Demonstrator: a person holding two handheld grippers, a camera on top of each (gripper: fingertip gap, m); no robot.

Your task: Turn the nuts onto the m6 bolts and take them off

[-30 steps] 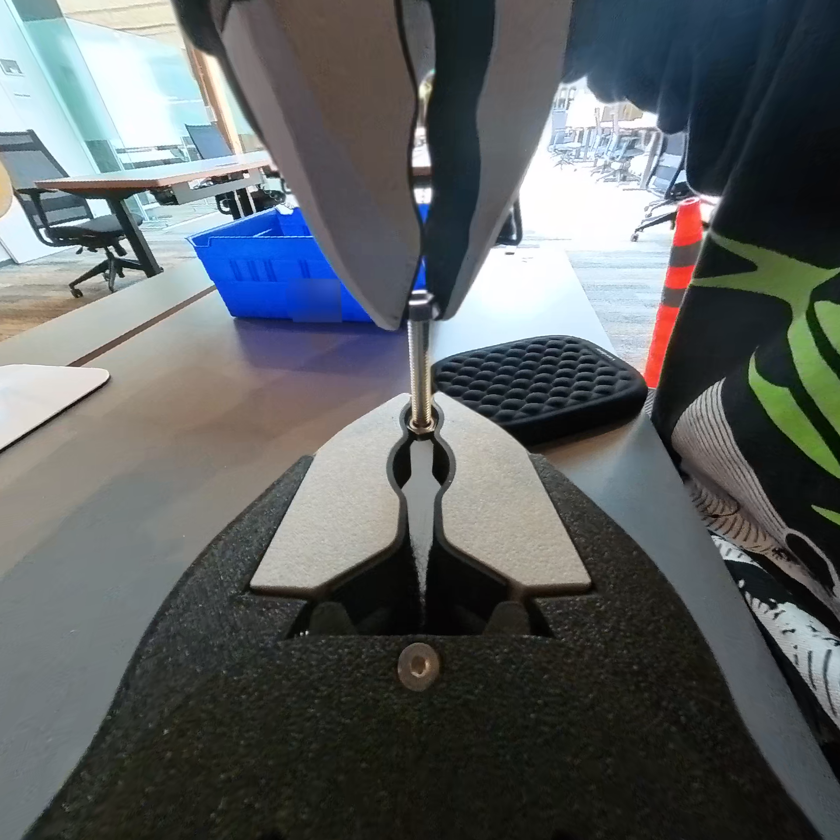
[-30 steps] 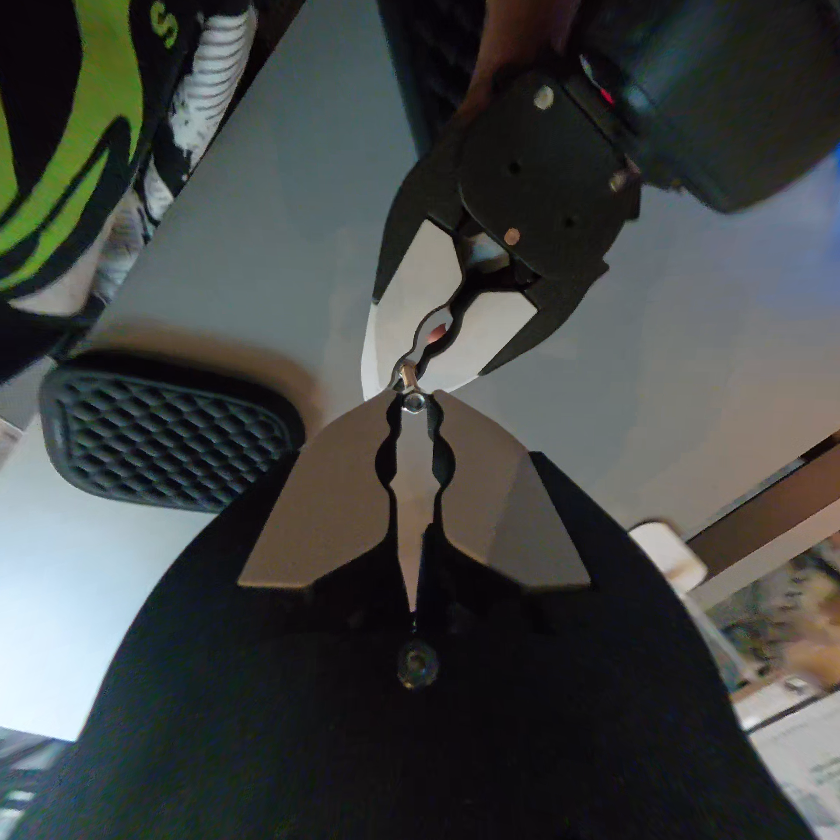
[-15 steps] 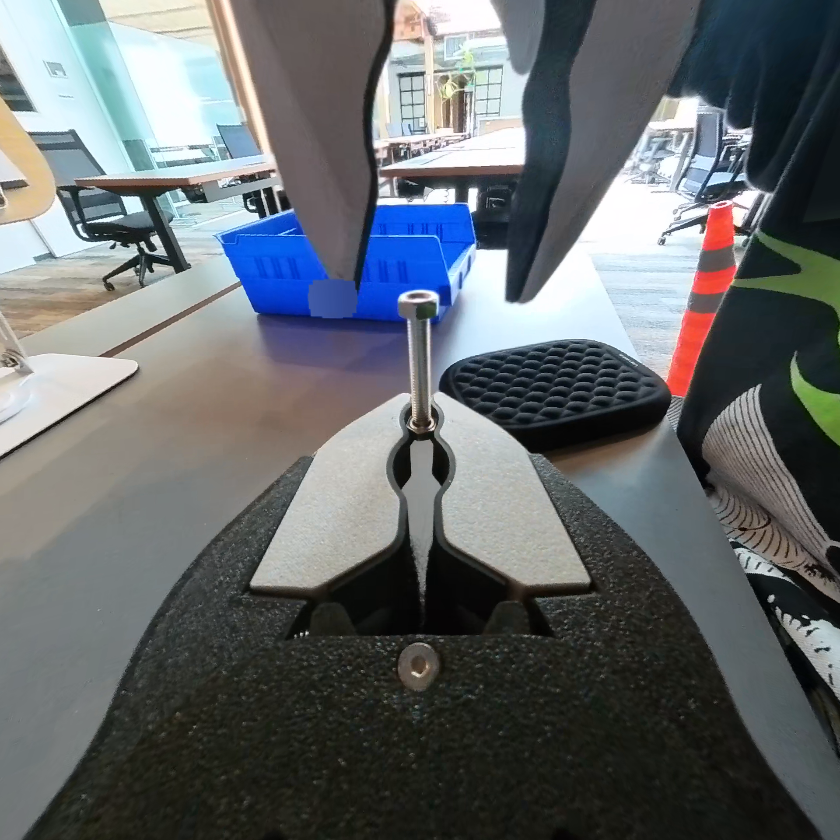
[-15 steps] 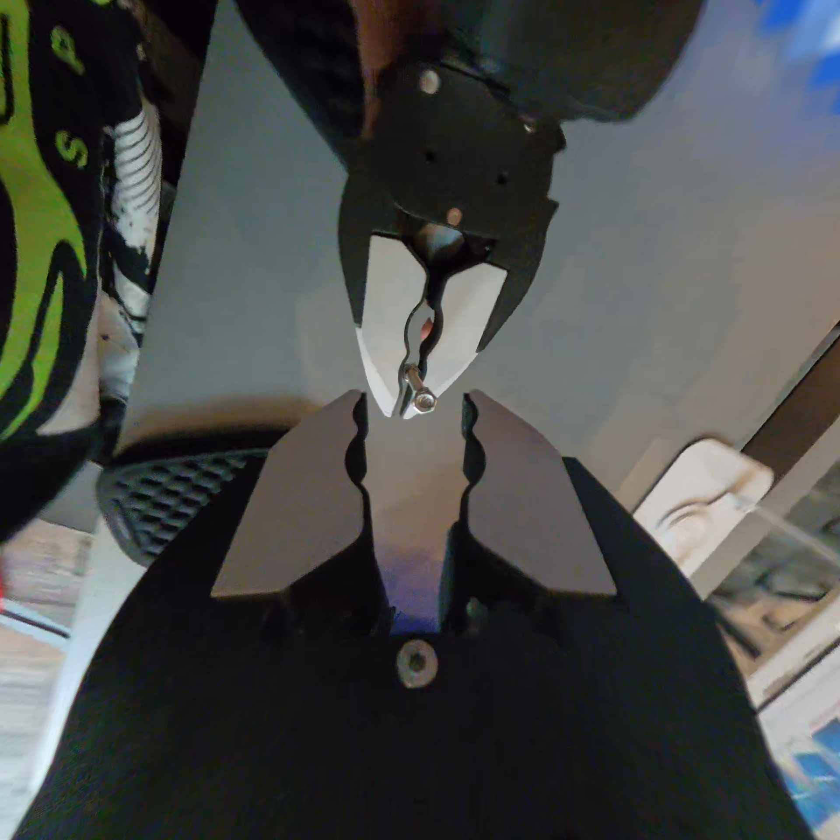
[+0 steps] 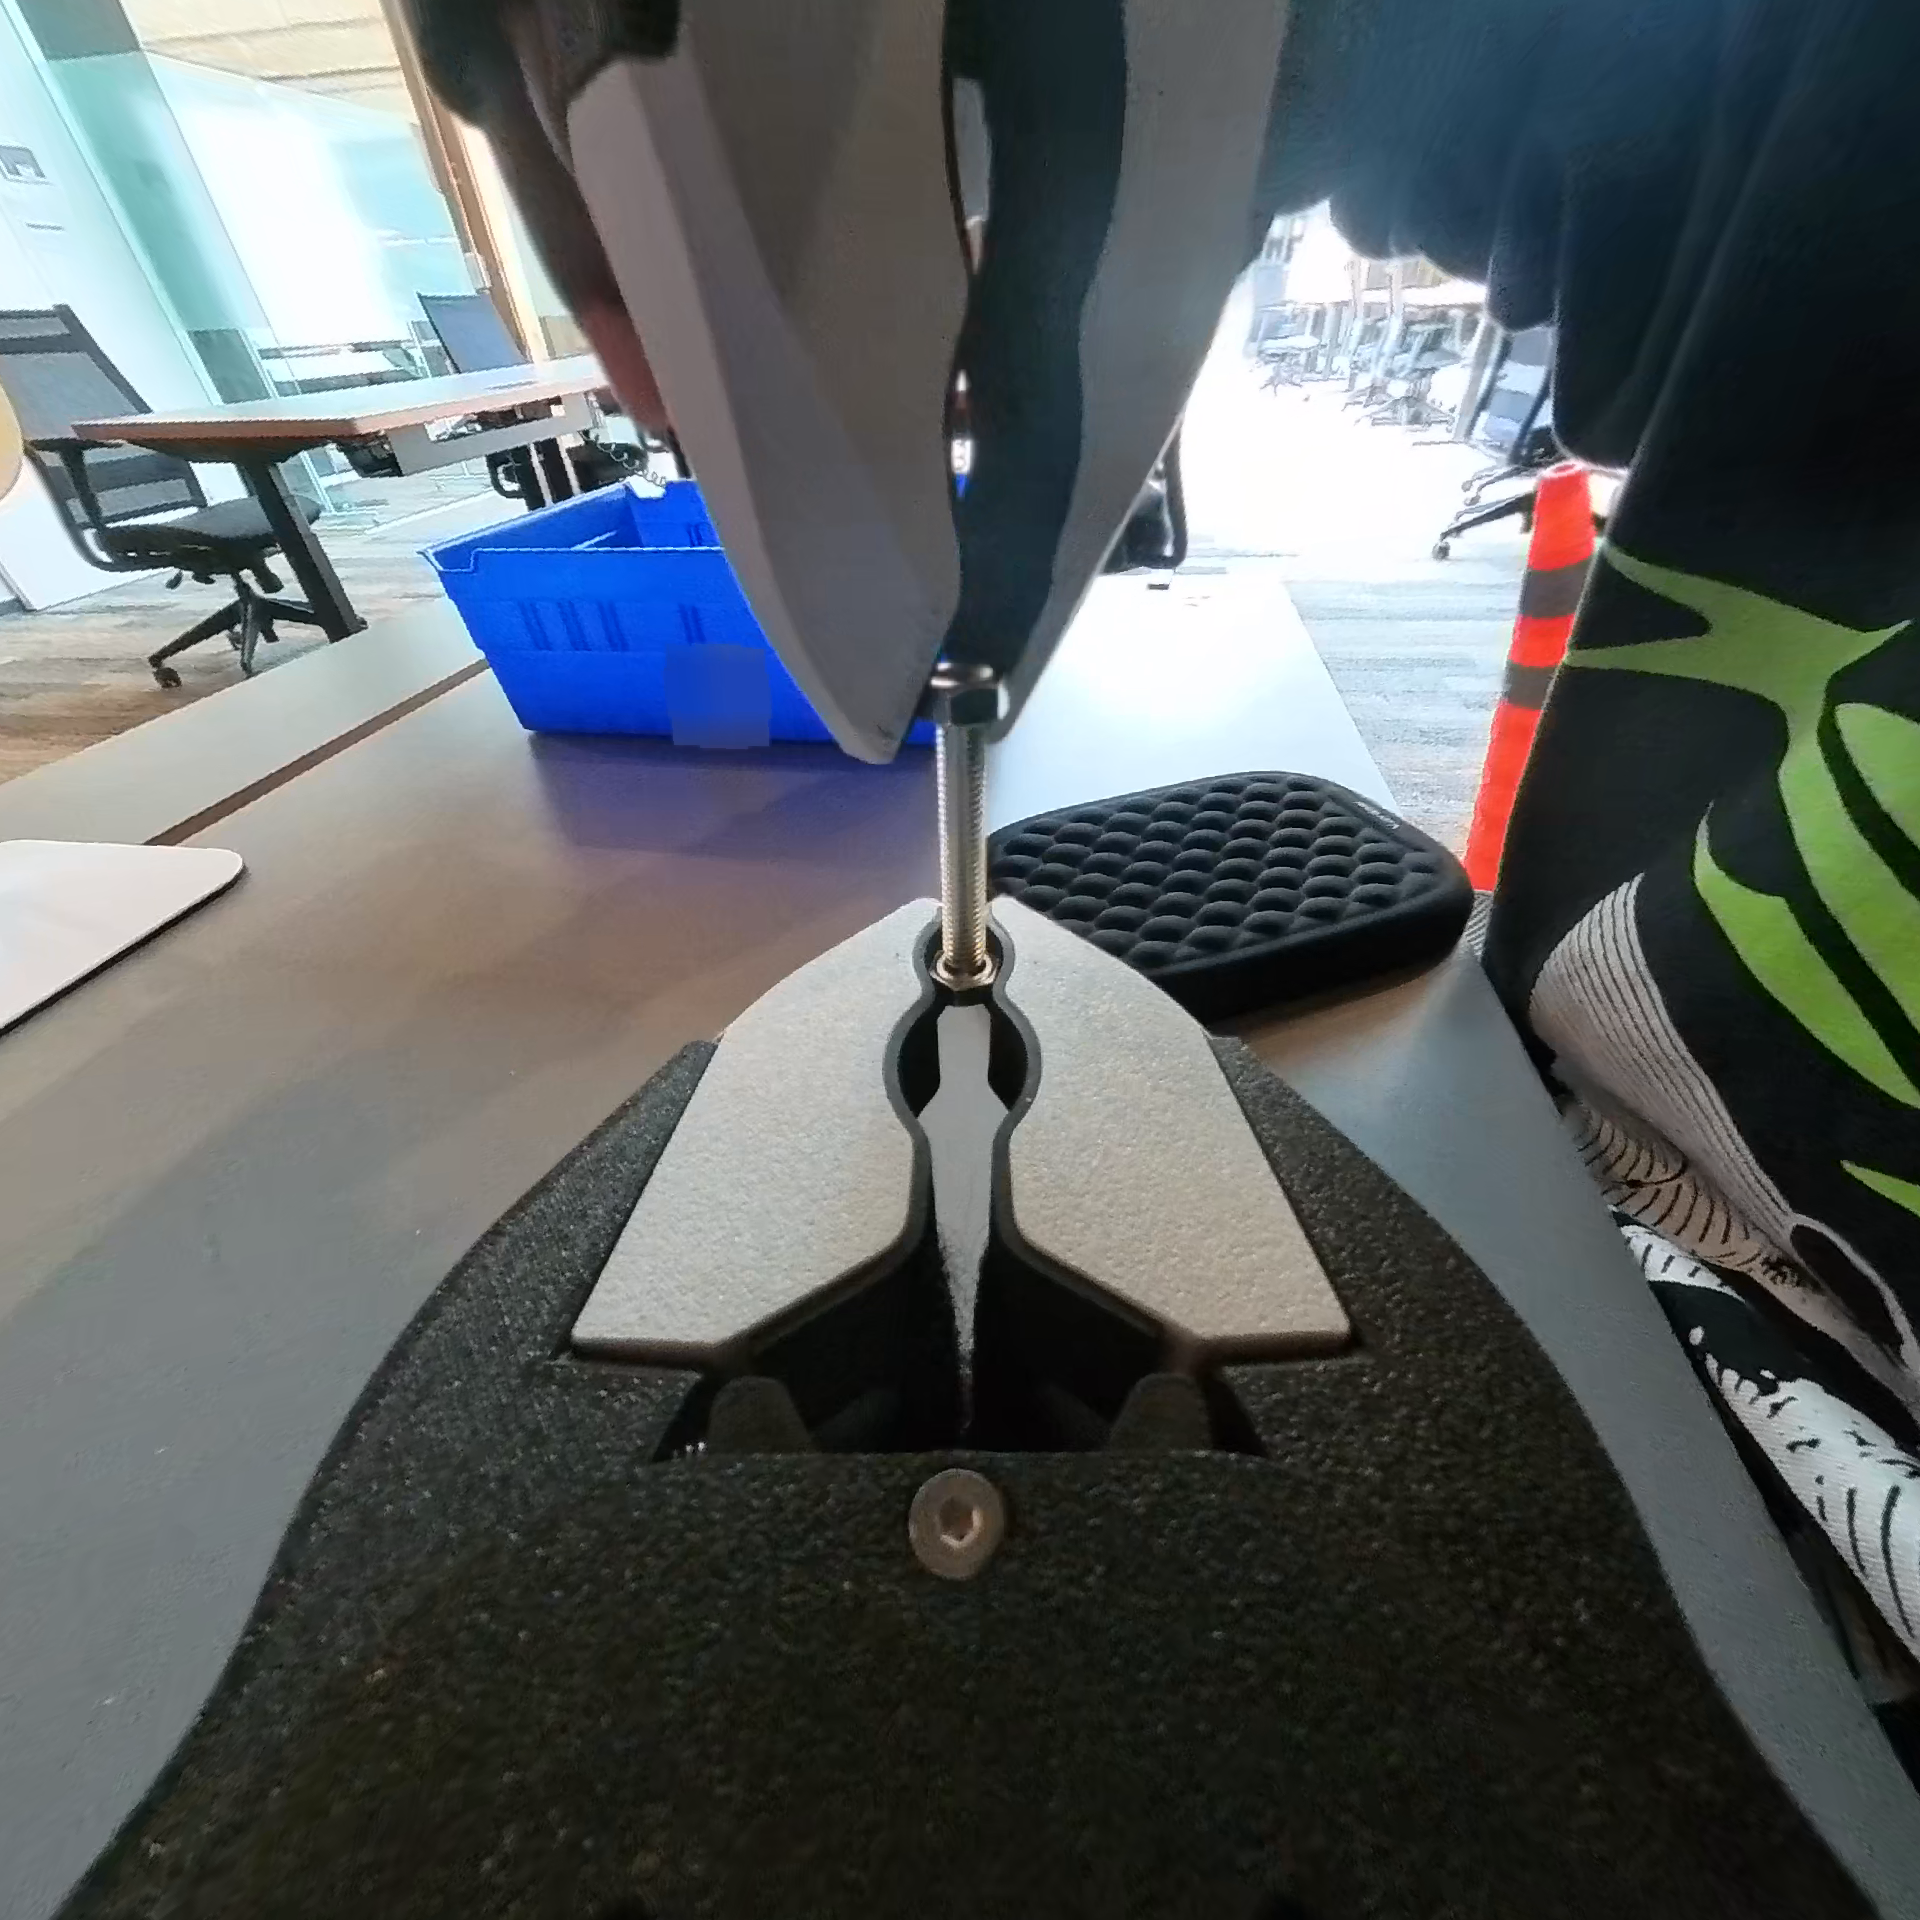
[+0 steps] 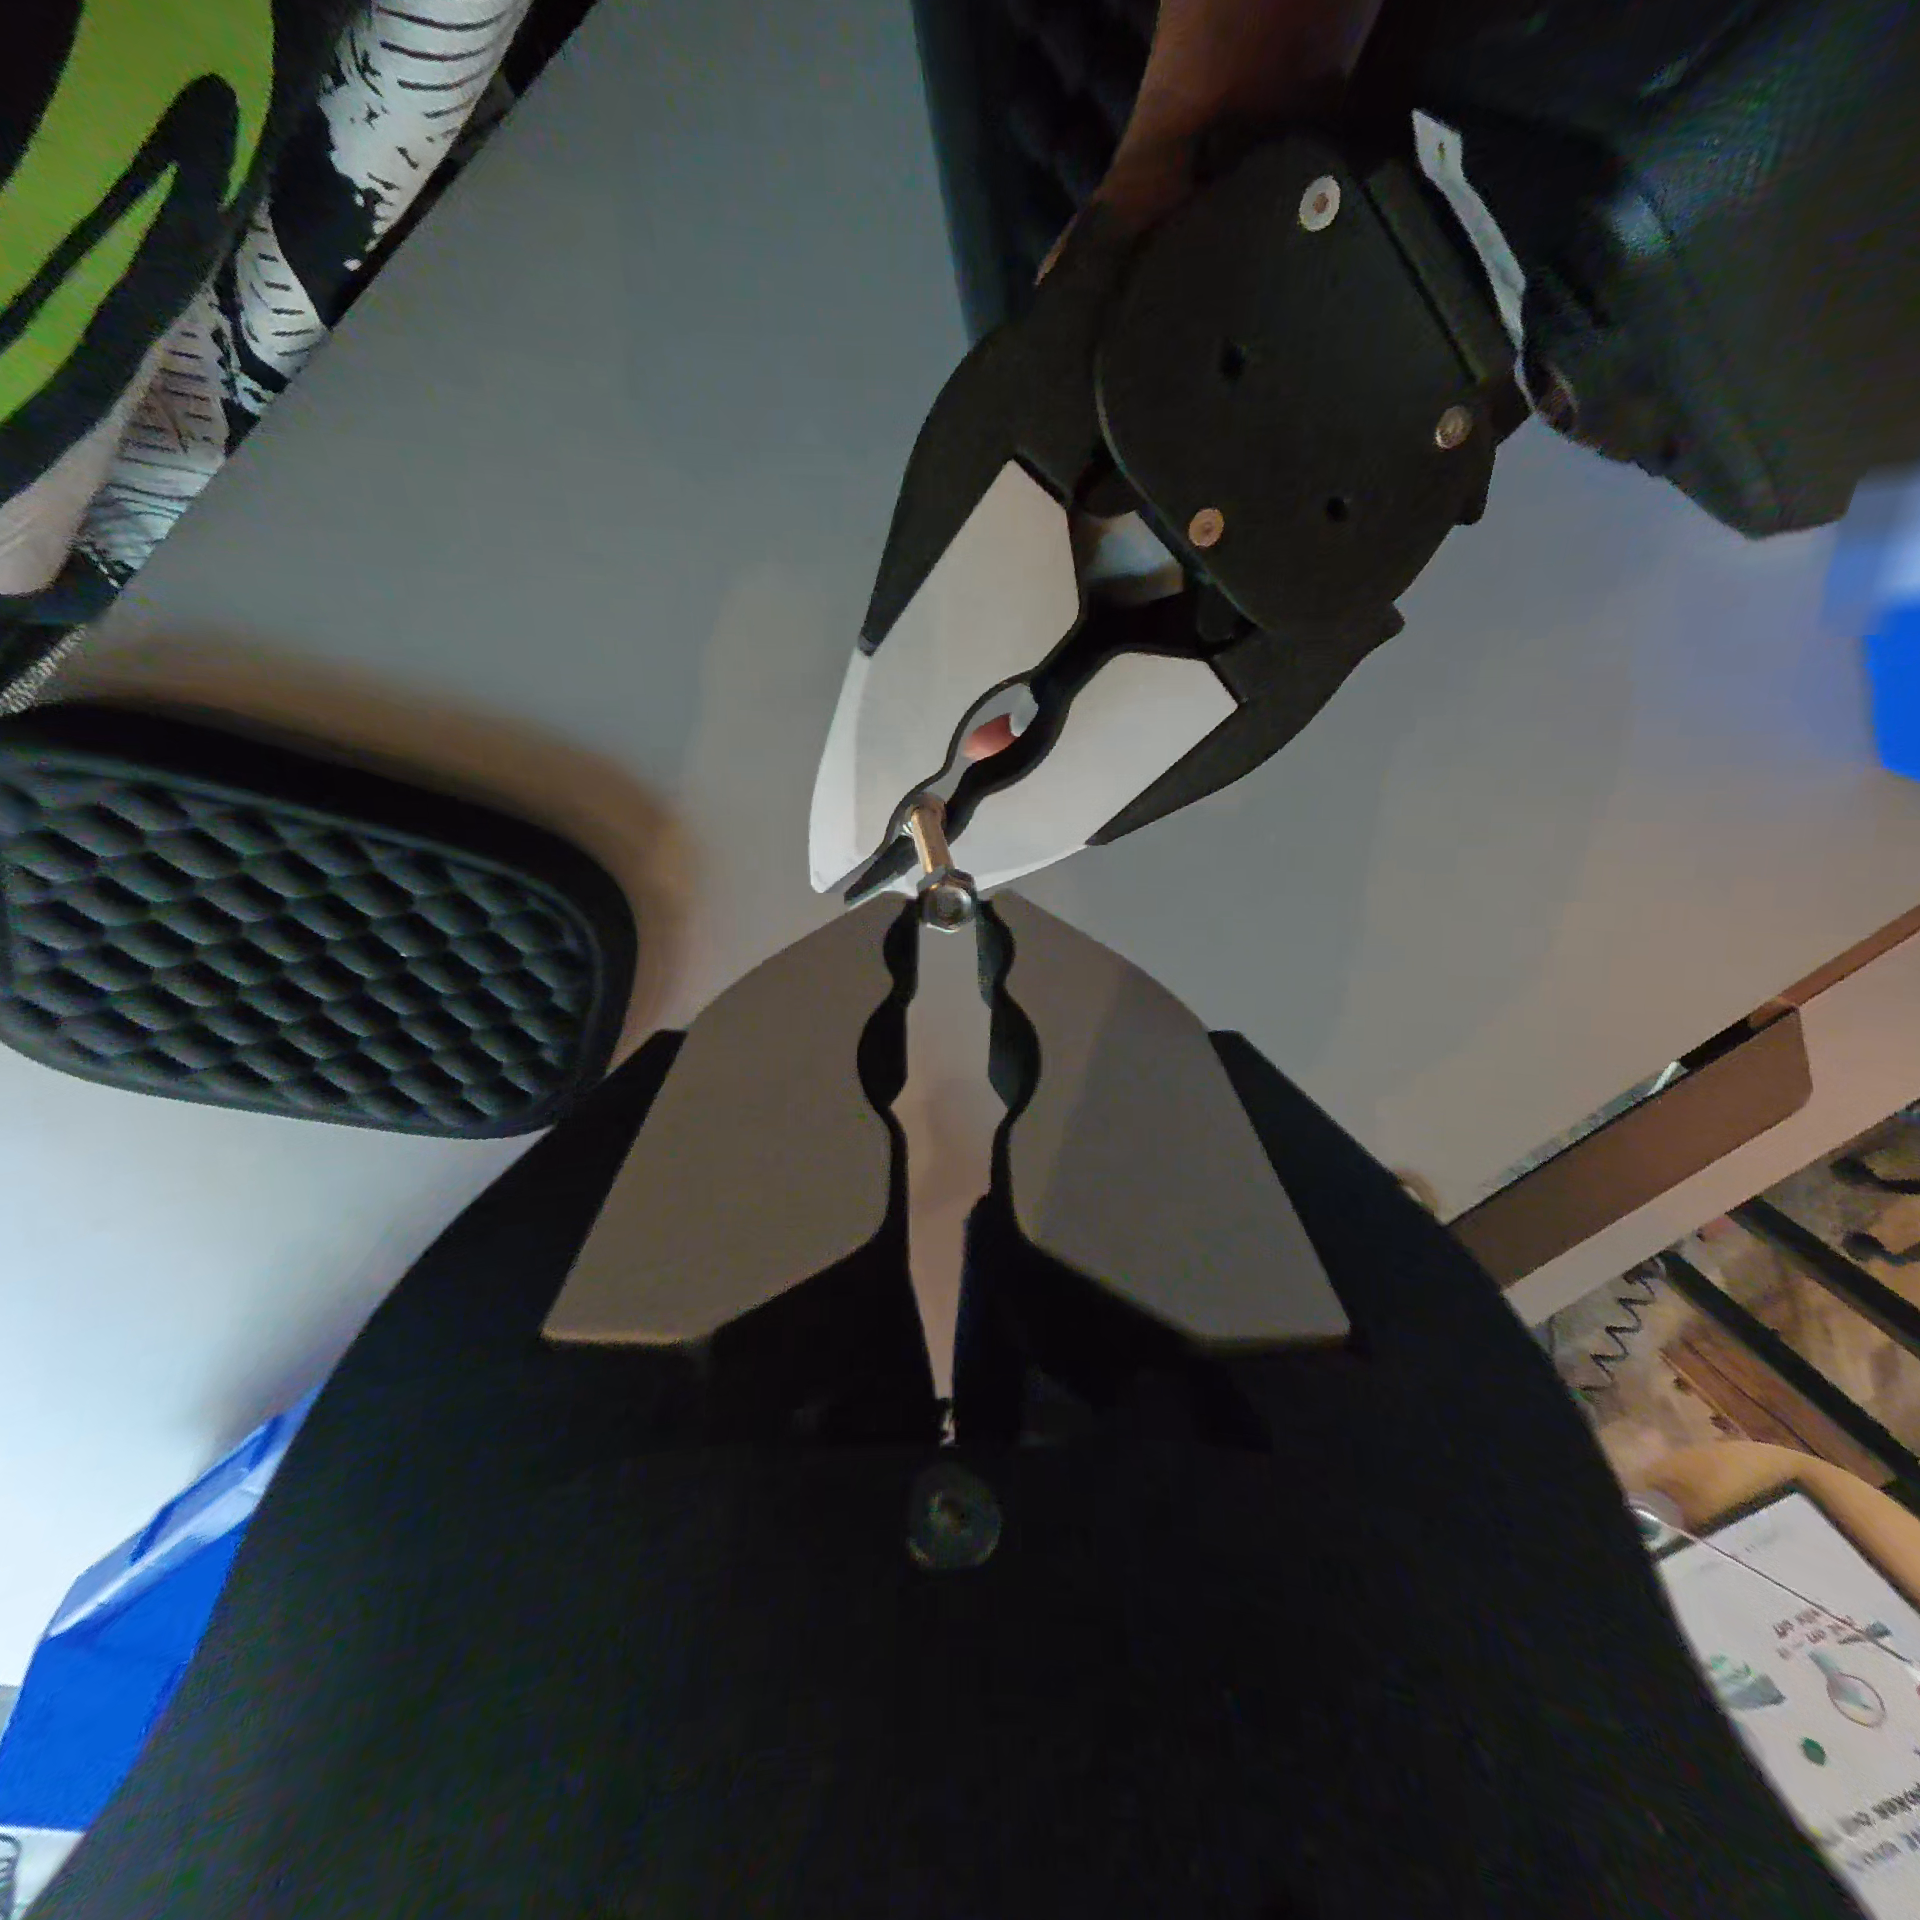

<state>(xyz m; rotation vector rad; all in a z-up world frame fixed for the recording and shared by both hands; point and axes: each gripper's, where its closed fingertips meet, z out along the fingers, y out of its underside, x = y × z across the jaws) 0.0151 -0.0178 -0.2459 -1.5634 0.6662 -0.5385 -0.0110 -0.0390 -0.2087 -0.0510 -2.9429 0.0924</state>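
We see the left gripper (image 5: 961,951) at centre frame in its own view, jaws clamped on the lower end of a threaded bolt (image 5: 961,831) that stands upright. The right gripper (image 5: 961,707) comes down from the top of the frame, jaws closed on a hex nut (image 5: 966,701) at the bolt's upper end. In the right wrist view the nut (image 6: 948,912) sits between the fingertips at centre.

Writing: a mosaic patch covers the label on the blue bin (image 5: 582,623), upper left. A white card (image 6: 1818,1683), lower right of the right view, carries print and small pictures. The black honeycomb pad (image 5: 1226,883) lies on the grey worktop (image 5: 416,935), right of centre.
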